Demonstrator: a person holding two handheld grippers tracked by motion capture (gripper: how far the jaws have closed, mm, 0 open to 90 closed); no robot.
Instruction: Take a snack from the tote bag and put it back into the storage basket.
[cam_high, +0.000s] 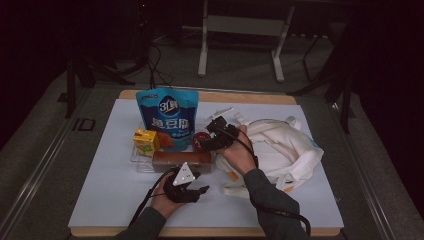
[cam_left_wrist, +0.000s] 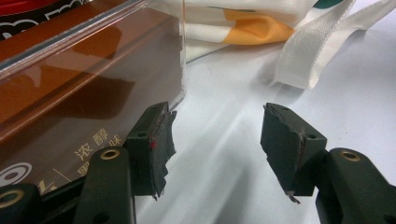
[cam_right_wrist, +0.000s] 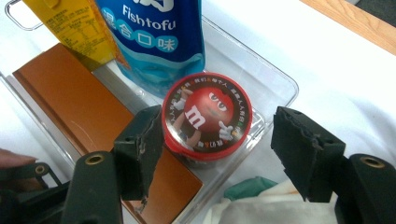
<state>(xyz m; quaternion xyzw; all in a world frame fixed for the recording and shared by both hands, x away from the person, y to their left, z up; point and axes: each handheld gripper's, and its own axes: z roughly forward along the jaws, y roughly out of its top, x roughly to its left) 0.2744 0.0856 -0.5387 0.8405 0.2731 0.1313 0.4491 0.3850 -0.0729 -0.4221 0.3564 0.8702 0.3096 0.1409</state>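
High view, nearest the table's front edge: left gripper (cam_high: 186, 186) held low in the left hand (cam_high: 165, 200), grey three-cornered plate on top, cable trailing back along the sleeve. Jaws spread with nothing between them, pointing at the front wall of the clear tray (cam_high: 136, 159). In the left gripper view, one jaw just beside the tray's clear corner, the other over bare white tabletop (cam_left_wrist: 224, 140); whether the near jaw touches the plastic cannot be told. Behind that wall, the long brown box (cam_left_wrist: 70, 93), lying flat along the tray's front.

A little farther in, right gripper (cam_high: 212, 136) in the right hand (cam_high: 239, 154), angled down over the tray's right end. Jaws wide, set either side of the round red candy tub (cam_right_wrist: 207, 116) with a cartoon candy figure on its lid. In the right gripper view, one pad close against the tub's rim, the other well clear, so no pinch on it. Tub upright in the tray's right end, beside the brown box and in front of the blue pouch (cam_right_wrist: 154, 37).

Farther back in the tray, the blue Fishtofu pouch upright, with the yellow drink carton (cam_high: 146, 141) to its left.

To the right of the tray, white cloth bag (cam_high: 280, 147) slumped on the tabletop, straps loose, orange and green patches showing.
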